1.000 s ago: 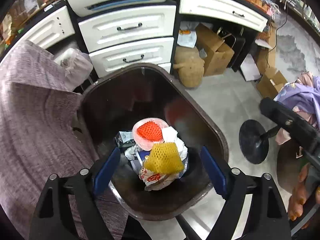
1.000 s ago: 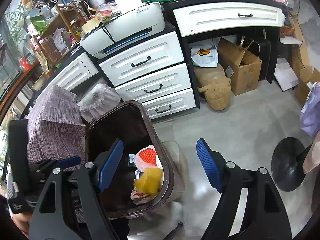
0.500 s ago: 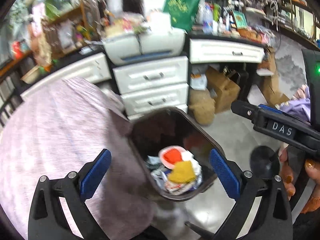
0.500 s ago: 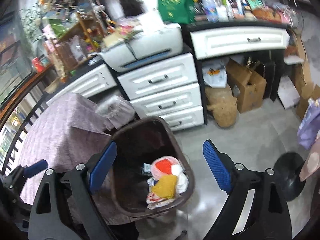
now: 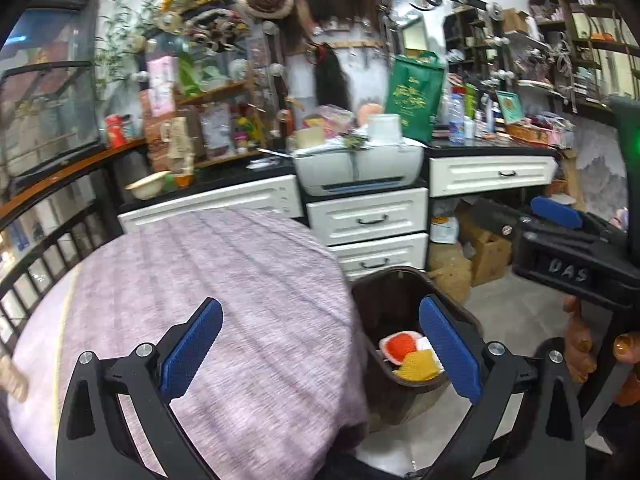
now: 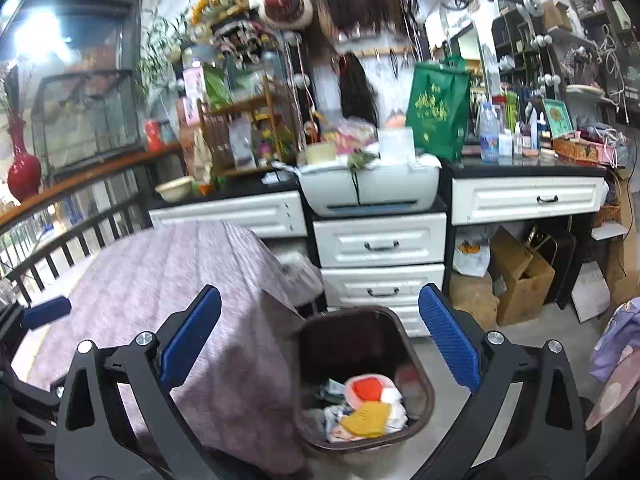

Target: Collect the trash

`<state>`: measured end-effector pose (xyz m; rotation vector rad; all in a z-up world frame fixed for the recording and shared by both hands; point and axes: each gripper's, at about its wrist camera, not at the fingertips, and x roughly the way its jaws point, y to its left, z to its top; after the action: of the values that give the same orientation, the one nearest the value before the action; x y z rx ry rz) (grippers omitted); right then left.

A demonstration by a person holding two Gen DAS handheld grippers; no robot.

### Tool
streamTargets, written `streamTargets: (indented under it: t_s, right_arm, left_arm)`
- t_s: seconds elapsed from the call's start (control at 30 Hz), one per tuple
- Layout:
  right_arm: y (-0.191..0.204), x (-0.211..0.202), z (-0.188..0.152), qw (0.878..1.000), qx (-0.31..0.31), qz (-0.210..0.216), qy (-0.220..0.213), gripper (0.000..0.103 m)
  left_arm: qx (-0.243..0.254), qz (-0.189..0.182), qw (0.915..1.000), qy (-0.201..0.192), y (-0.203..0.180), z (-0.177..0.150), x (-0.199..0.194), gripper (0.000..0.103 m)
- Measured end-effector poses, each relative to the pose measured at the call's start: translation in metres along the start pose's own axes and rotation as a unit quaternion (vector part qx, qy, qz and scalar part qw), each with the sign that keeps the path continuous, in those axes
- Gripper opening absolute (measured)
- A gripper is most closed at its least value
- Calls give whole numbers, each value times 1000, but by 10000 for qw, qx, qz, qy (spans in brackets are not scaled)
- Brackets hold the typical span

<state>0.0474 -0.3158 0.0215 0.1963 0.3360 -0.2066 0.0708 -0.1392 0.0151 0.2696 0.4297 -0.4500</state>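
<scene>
A dark brown trash bin (image 6: 424, 380) stands on the floor beside a table under a purple cloth (image 6: 180, 272). Trash lies in it, with a red foam net (image 6: 368, 388) and a yellow foam net (image 6: 368, 416) on top. My right gripper (image 6: 320, 320) hangs above and in front of the bin, its jaws opening with nothing between them. My left gripper (image 5: 320, 332) is open and empty over the edge of the clothed table (image 5: 240, 280), with the bin (image 5: 384, 304) low on its right. The right gripper's body (image 5: 572, 256), held by a person's hand (image 5: 580, 352), shows at the right edge.
White drawers (image 6: 380, 244) with a printer (image 6: 368, 188) on top stand close behind the bin. Cardboard boxes (image 6: 520, 280) and bags fill the space under the desk to the right. A dark railing (image 6: 60, 240) runs along the left.
Both grippers have risen and tipped up from just over the bin, which now sits lower and smaller in view. Both pairs of jaws stand wider. The trash lies as before.
</scene>
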Motion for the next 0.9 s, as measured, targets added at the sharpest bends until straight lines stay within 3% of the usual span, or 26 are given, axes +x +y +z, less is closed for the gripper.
streamTargets:
  t_s: [0.27,0.43,0.73,0.9]
  right_arm:
    - [48,-32,-11,9982,-351,481,-33,97]
    - [70,-47,-23,9961,-523,714,-24,97]
    - [100,-83,-39,9932,-869,726,-280,97]
    - [100,-91,-48,9946,-726,679,-280,97]
  left_arm:
    - [-480,536,9970,-302,35,-14,-52,98]
    - [-750,1132,9894,-513,55,-26,-84,98]
    - [-1105,1439,9813,-635,73,-46,-117,98]
    - [-1214,1375,9802,-745,80,-47,-122,98]
